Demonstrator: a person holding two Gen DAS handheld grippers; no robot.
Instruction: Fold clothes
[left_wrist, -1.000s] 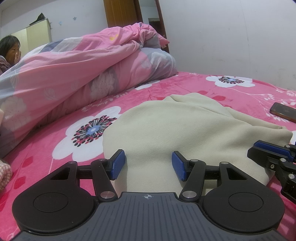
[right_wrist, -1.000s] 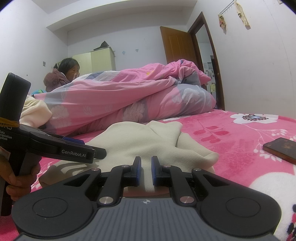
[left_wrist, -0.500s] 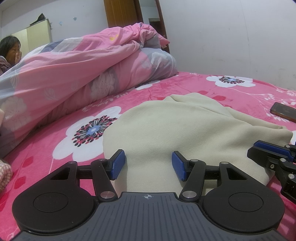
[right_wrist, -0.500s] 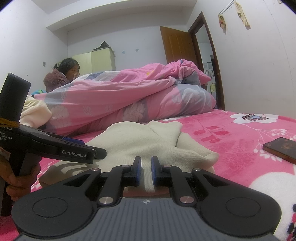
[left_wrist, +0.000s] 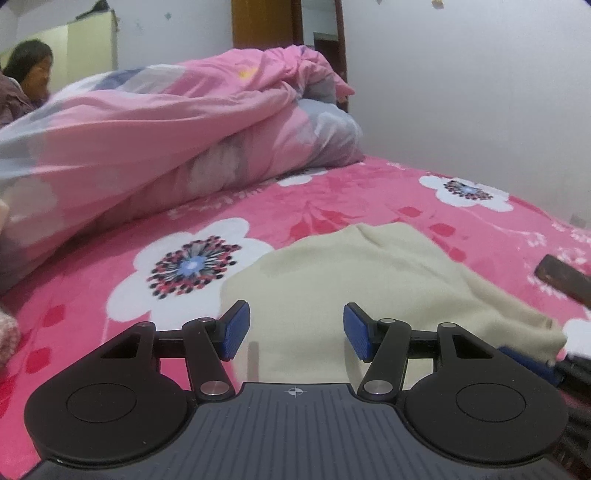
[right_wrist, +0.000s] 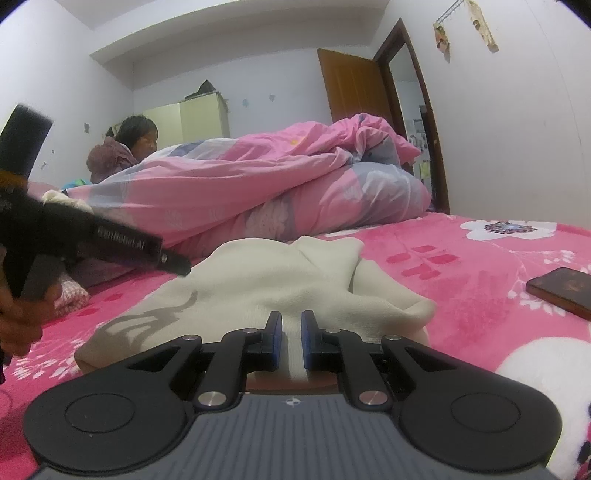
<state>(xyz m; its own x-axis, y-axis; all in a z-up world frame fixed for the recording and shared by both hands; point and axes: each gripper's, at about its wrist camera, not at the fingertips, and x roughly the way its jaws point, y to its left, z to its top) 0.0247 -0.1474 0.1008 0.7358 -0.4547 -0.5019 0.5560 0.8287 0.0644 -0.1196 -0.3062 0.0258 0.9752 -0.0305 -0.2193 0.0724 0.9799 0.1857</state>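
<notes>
Left hand-held gripper (left_wrist: 296, 328) open above cream garment (left_wrist: 369, 280) on bed (left_wrist: 110, 295); right hand-held gripper (right_wrist: 291, 339) clamped on garment edge.

The dark phone (left_wrist: 565, 282) is cut off by the left wrist view's right edge; the cream garment (right_wrist: 280, 284) runs out of sight under the right gripper (right_wrist: 291, 341), hiding its near hem. The left gripper (right_wrist: 110, 243) shows blurred, its printed lettering unreadable and its fingertips unseen there; the person (left_wrist: 26, 79) behind the pink duvet (left_wrist: 166, 122) is half hidden and soft.
</notes>
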